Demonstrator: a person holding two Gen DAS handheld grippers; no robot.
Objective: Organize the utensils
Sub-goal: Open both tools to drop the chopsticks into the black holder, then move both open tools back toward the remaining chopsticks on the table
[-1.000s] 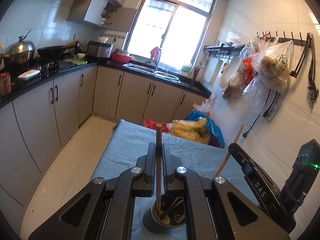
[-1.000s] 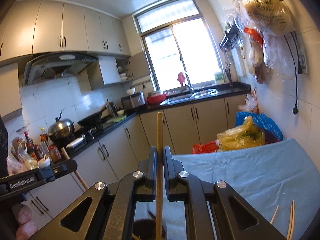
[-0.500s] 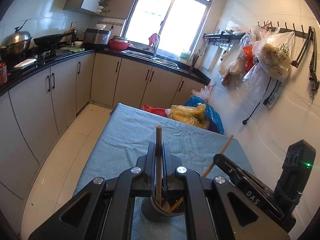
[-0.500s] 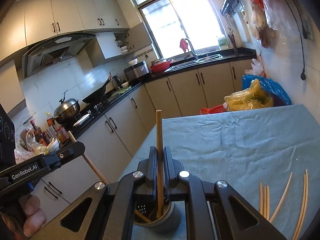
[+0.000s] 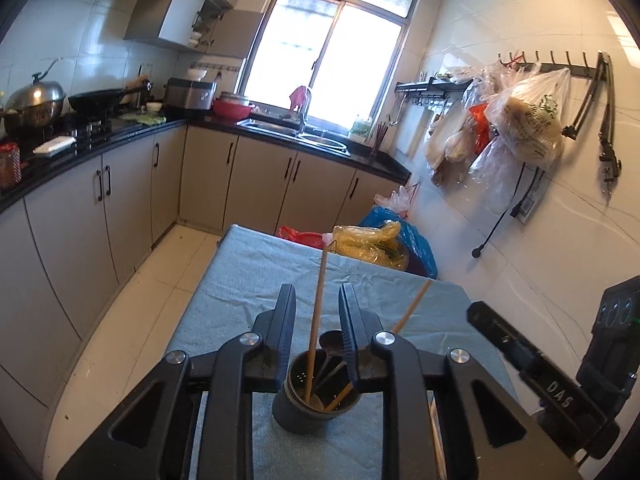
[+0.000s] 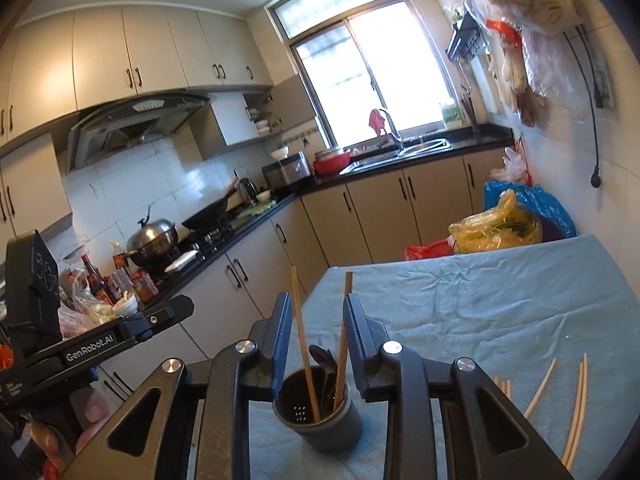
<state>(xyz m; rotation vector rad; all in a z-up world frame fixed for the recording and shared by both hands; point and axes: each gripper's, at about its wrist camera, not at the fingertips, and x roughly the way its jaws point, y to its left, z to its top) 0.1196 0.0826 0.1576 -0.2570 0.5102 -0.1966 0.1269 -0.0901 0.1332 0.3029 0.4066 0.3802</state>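
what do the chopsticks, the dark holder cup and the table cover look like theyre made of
Chopsticks: likely bamboo or wood, tan, matte, thin straight sticks. Holder cup: probably matte plastic, dark grey, small drain holes in its inner wall; coated metal is possible. Table cover: soft fabric, pale blue, wrinkled with a towel-like nap.

Window (image 5: 332,52): bright, above the sink at the far wall.
Sink (image 6: 416,147): set in the black counter, a tap with a red cloth on it.
Wok (image 5: 100,100): black, on the stove, left counter.
Lidded pot (image 6: 154,236): steel, on the stove beside the wok.
Red bowl (image 6: 331,162): on the counter near the sink.
Plastic bags (image 5: 528,120): hanging from wall hooks, right.
Yellow bag (image 6: 496,232): beyond the table's far edge, a blue bag behind it.
Range hood (image 6: 136,120): under the upper cabinets.
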